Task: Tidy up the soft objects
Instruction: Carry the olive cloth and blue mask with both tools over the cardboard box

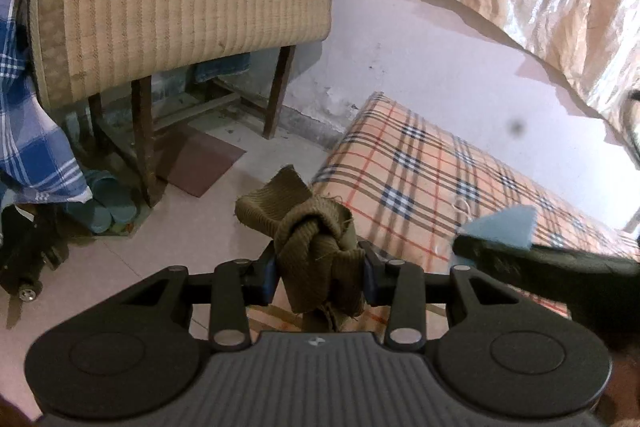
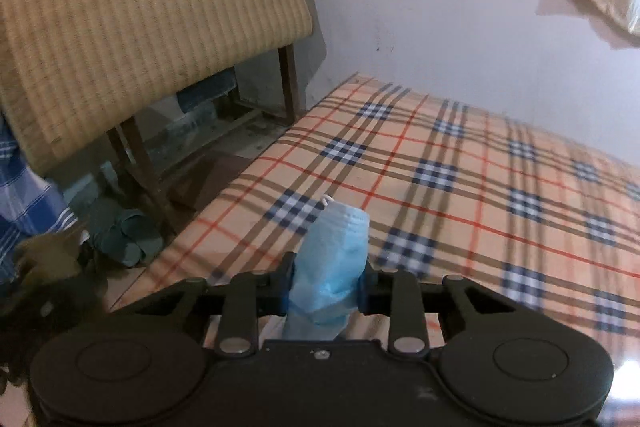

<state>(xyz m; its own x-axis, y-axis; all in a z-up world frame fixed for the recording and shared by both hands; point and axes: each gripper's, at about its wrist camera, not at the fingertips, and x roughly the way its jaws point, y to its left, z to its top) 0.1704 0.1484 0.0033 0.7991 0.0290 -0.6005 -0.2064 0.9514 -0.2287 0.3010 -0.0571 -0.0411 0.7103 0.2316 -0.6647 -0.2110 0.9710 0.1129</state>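
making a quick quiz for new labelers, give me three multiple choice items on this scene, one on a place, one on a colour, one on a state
1. Where does the plaid checked mattress lie?
A. against the pale wall
B. on top of the striped woven mat
C. inside a box

2. What colour is the crumpled pleated face mask?
A. red
B. light blue
C. black

3. What state is the left gripper in?
A. wide open and empty
B. shut on the knotted olive-brown ribbed cloth
C. shut on a shoe

Answers: 1 A, its far edge runs along the wall; 2 B, pale blue fabric shows between the fingers of the right gripper; 3 B, both pads press the knot.
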